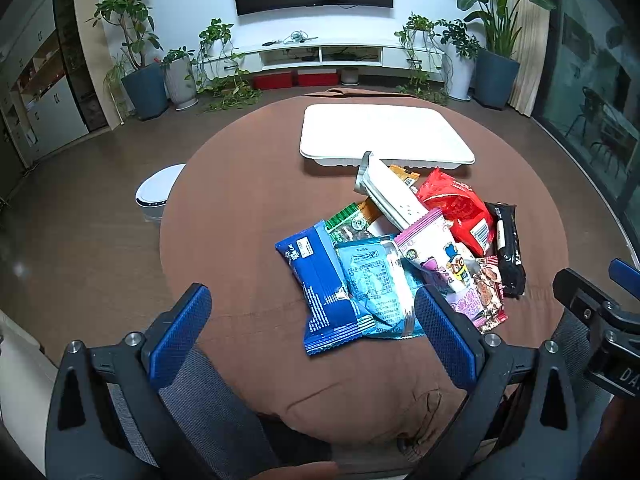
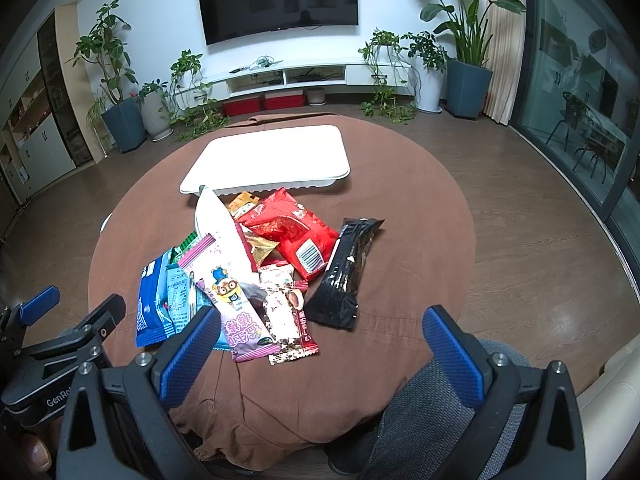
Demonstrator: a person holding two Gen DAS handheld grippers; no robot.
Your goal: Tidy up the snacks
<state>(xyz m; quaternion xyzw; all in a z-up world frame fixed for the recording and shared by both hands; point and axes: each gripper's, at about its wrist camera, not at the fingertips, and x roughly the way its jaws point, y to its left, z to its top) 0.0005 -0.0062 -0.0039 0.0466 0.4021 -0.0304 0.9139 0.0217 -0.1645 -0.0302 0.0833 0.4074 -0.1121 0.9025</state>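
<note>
**Snack pile sitting in front of the tray, both hands empty**

So I've got my left hand-held gripper (image 1: 314,326) spread wide with nothing in it, hanging low over the near edge of the round brown table (image 1: 224,208). Going left to right across the pile: a dark blue packet (image 1: 320,292) is furthest left, a light blue packet (image 1: 376,284) overlaps its right side, and a green packet (image 1: 346,224) peeks out behind them. A long white packet (image 1: 394,196) lies tilted on top of the heap, and a pink cartoon packet (image 1: 444,264) sits just right of the light blue one. Then there's a red bag (image 1: 458,208), and a black packet (image 1: 508,252) on the far right edge of the pile. The white tray (image 1: 384,136) sits behind all of it, empty, just touching the back of the heap. My right hand-held gripper (image 2: 320,338) is also wide open, holding nothing, hovering near the front of the pile.
</note>
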